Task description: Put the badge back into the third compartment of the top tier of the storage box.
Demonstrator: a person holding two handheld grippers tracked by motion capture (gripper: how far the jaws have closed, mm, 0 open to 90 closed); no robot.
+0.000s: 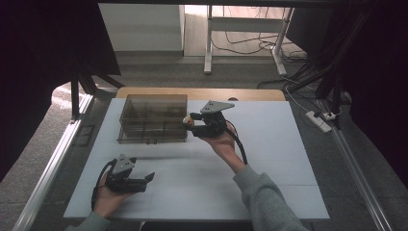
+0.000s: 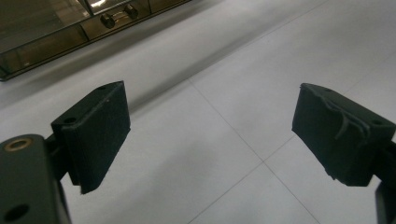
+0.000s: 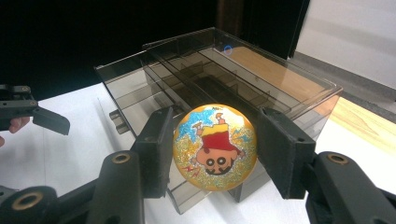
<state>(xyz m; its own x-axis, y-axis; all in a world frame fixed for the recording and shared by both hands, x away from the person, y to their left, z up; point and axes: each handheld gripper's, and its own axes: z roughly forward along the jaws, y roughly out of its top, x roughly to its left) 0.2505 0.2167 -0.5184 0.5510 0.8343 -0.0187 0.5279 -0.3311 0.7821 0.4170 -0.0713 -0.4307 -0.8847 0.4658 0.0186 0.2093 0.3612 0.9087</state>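
The counter (image 1: 269,159) has a flat white top marked with thin lines into big squares. A strip of light wood shows along its far edge. Around it the floor is grey carpet. Behind the far edge stand the white legs of another table, with dark cables on the floor. A white power strip (image 1: 318,121) lies on the floor past the right edge. Dark curtains hang on both sides of the room.

A smoky see-through box (image 1: 153,118) with small compartments inside sits near the far edge, a bit left of the middle. Its lid is down.

The right gripper (image 1: 188,122) is up in the air just beside the right end of the box. Its jaws squeeze a little round ball (image 3: 215,147). The ball is orange and sparkly, with a cartoon child on it that looks upside down in the right gripper view.

The left gripper (image 1: 148,181) is near the near left corner of the counter, well apart from the box. Its jaws are spread wide with nothing between them, just above the white top.
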